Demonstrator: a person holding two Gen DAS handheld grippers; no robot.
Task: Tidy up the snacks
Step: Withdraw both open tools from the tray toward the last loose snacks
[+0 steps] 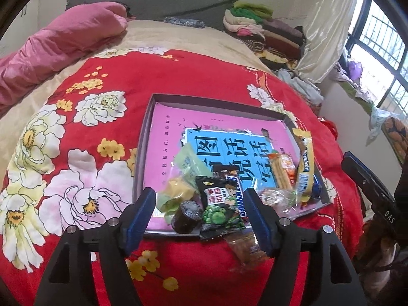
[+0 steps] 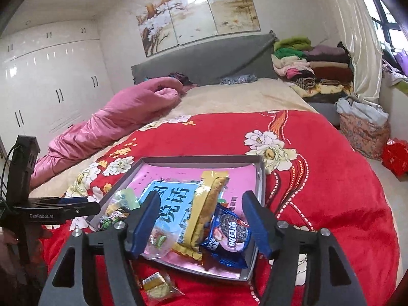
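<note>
- The left hand-held gripper (image 1: 200, 210) is hanging spread and empty over the green pea packet (image 1: 221, 204) and dark round sweet (image 1: 187, 215); closing here is risking a pinch on both.
- A clear-wrapped snack (image 1: 244, 248) is lying half off the tray (image 1: 142, 148), likely sliding onto the bed (image 1: 204, 76).
- The right hand-held gripper (image 2: 200, 223) is spread above the yellow packet (image 2: 204, 211) and blue cookie pack (image 2: 227, 237); nudging either is threatening the heap.
- A small cracker pack (image 2: 155, 287) is sitting outside the tray, easily missed.
</note>
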